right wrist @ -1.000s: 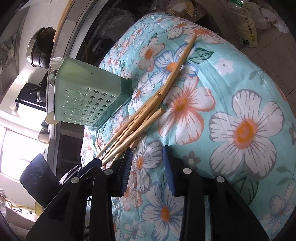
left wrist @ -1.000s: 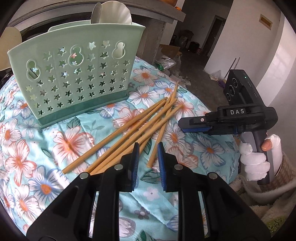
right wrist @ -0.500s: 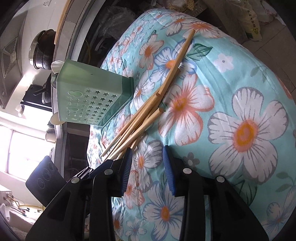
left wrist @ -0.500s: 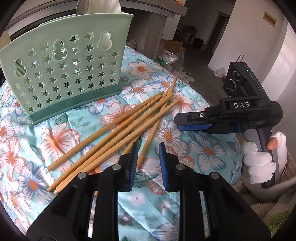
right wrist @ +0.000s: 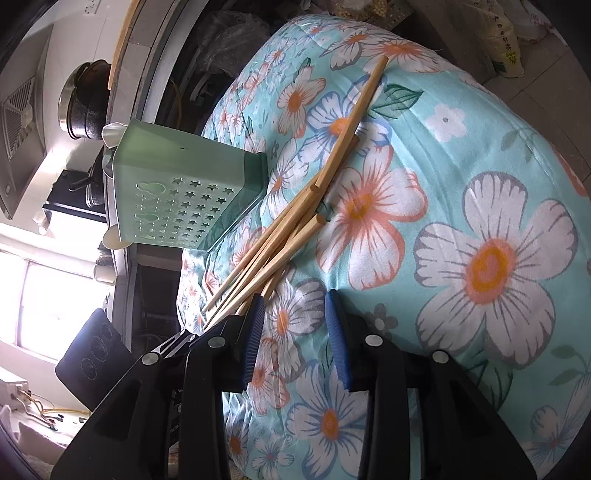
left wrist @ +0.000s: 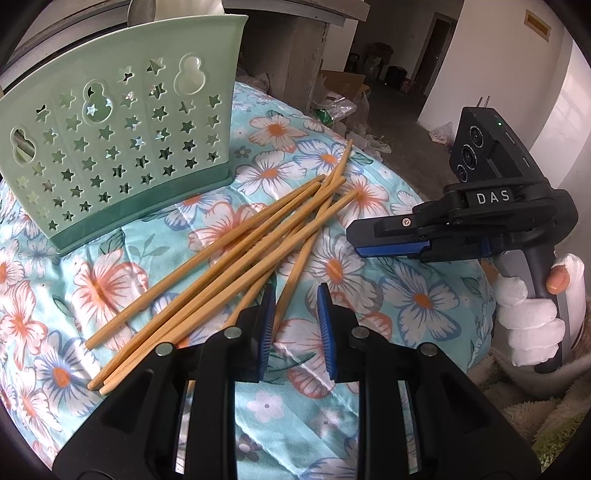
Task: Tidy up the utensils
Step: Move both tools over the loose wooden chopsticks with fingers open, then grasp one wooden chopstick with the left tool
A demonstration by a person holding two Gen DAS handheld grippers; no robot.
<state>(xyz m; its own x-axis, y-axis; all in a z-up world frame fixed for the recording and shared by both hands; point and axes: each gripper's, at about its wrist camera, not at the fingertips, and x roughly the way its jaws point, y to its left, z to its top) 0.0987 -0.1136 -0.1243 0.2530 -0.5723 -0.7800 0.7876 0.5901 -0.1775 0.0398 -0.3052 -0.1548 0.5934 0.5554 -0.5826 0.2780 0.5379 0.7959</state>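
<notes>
Several wooden chopsticks lie in a loose pile on the floral cloth; they also show in the right wrist view. A mint-green utensil holder with star cut-outs stands behind them, also in the right wrist view. My left gripper is open and empty, its jaws on either side of the near end of one chopstick. My right gripper is open and empty, beside the pile's right end; it also shows in the left wrist view.
A spoon-like utensil sticks up out of the holder. A dark pot sits on a counter behind. The cushion-like surface drops off at the right to the floor, where bags lie.
My left gripper has moved forward and right over the chopsticks' near ends and opened a little wider. The right gripper has stayed almost still.
</notes>
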